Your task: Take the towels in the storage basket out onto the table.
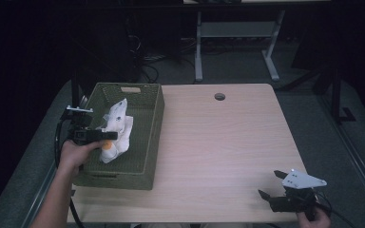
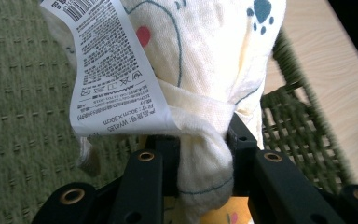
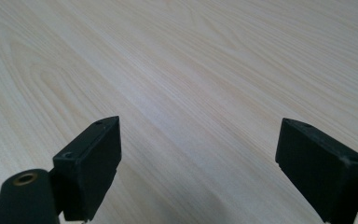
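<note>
- Right now, starting with the table [image 1: 228, 142]: I have it bare across the middle, with the green woven basket [image 1: 154, 123] sitting on its left part.
- Next down, the basket holds the cream printed cloth [image 1: 116, 128], which I see bunched and standing partly above the basket floor.
- My left gripper [image 2: 205, 154] is clamped on a gathered fold of that cloth; its jaws pinch the fabric tight, and the white care label [image 2: 112, 74] hangs loose just above them.
- My right gripper [image 3: 198, 163] hovers over bare tabletop near the right front corner, jaws spread wide with nothing between them.
- My worry: the pinch takes only a thin twist, so the fabric could slide out under its own weight.
- A trailing corner may also snag the basket wall and drag the basket along.
</note>
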A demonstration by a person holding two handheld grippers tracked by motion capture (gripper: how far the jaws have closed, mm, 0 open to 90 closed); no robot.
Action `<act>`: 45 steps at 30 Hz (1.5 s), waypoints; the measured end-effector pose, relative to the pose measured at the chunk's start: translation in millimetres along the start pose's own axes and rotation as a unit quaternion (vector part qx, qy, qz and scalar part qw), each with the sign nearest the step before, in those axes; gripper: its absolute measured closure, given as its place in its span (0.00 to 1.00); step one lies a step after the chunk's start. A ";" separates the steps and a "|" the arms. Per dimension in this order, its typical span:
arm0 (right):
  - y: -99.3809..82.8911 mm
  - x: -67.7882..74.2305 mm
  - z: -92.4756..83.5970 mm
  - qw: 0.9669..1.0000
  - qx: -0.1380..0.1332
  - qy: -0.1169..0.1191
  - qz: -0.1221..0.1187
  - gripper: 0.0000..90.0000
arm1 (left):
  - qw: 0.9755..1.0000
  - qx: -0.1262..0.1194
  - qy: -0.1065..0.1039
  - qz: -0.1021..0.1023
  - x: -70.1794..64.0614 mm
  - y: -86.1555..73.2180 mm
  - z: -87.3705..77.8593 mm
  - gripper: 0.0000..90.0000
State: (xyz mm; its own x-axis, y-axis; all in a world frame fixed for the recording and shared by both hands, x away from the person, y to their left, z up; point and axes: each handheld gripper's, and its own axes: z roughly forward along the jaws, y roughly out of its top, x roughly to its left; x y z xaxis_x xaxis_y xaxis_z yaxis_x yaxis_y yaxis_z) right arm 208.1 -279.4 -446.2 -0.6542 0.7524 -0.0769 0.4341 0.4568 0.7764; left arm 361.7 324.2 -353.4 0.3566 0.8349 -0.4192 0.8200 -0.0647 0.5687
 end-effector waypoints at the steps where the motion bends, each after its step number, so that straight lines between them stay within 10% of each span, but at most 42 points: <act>1: 0.3 0.5 0.0 1.000 0.000 0.000 -0.001 0.16 | 1.000 -0.004 -0.001 -0.002 -0.5 0.4 -1.0 0.81; 45: -1.2 -1.6 -3.4 1.000 -0.004 -0.006 0.004 0.15 | 0.988 -0.089 -0.129 -0.006 -25.3 7.1 -8.6 0.81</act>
State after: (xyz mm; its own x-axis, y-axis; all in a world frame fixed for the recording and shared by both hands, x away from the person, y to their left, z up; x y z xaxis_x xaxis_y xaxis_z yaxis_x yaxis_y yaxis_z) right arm 206.5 -282.7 -444.9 -0.6429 0.7619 -0.0791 0.4335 0.4470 0.7825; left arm 354.7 307.4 -332.7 0.4682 0.6663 -0.5803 0.7419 0.0603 0.6678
